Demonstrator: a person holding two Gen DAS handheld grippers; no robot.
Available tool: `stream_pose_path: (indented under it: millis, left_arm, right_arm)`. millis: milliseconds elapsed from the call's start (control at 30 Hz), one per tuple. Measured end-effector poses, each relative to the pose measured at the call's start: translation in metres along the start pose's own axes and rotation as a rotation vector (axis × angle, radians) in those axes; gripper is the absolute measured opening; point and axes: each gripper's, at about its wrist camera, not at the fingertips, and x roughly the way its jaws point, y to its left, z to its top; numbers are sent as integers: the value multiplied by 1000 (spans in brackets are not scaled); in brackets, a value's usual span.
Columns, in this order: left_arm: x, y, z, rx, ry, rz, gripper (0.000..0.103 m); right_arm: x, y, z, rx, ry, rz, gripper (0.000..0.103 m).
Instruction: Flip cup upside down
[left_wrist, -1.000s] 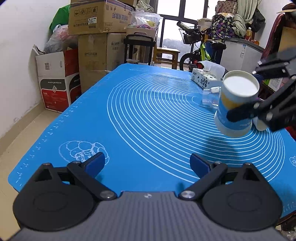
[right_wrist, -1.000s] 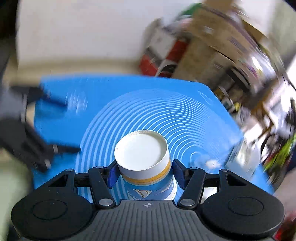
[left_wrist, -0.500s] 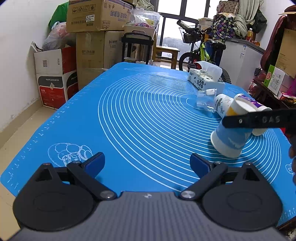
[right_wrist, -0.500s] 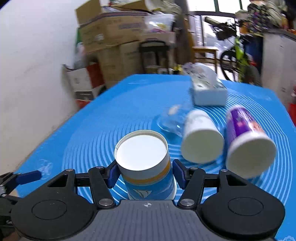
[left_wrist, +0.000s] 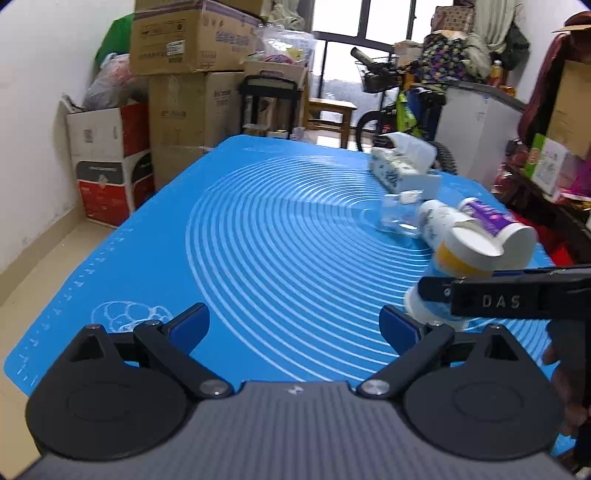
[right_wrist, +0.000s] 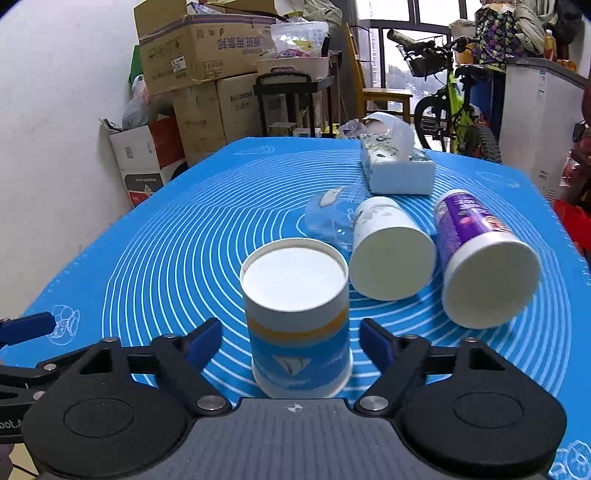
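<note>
A blue and white paper cup (right_wrist: 297, 332) with a yellow band stands upside down on the blue mat (right_wrist: 184, 236), its white base facing up. My right gripper (right_wrist: 291, 343) is open, its blue pads a little apart from the cup's two sides. The cup also shows in the left wrist view (left_wrist: 458, 273), partly behind the right gripper's black arm. My left gripper (left_wrist: 293, 326) is open and empty over the mat's near edge, left of the cup.
A white cup (right_wrist: 388, 247) and a purple cup (right_wrist: 484, 258) lie on their sides to the right of the standing cup. A clear plastic cup (right_wrist: 332, 218) and a tissue box (right_wrist: 395, 170) lie behind them. Cardboard boxes (left_wrist: 184, 74) and a bicycle (right_wrist: 454, 103) stand beyond the table.
The right gripper set the cup down upside down on the mat and opened its jaws off it. The left gripper has hardly moved.
</note>
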Motion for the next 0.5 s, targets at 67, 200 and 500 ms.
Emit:
stream_pose_path:
  millis: [67,200,500]
  left_arm:
    - [-4,-1,1,-3,0,-11,97]
    - [-11,-9,-2,27,-5,9,97]
    - [-28,-22,-10,90,6,-20,97]
  right_arm:
    - [-10,1,-4,7,1,-33,101]
    - [-36,-3,-20,57,-27,-78,101]
    - [-92,-5,-56,56,-63,-176,101]
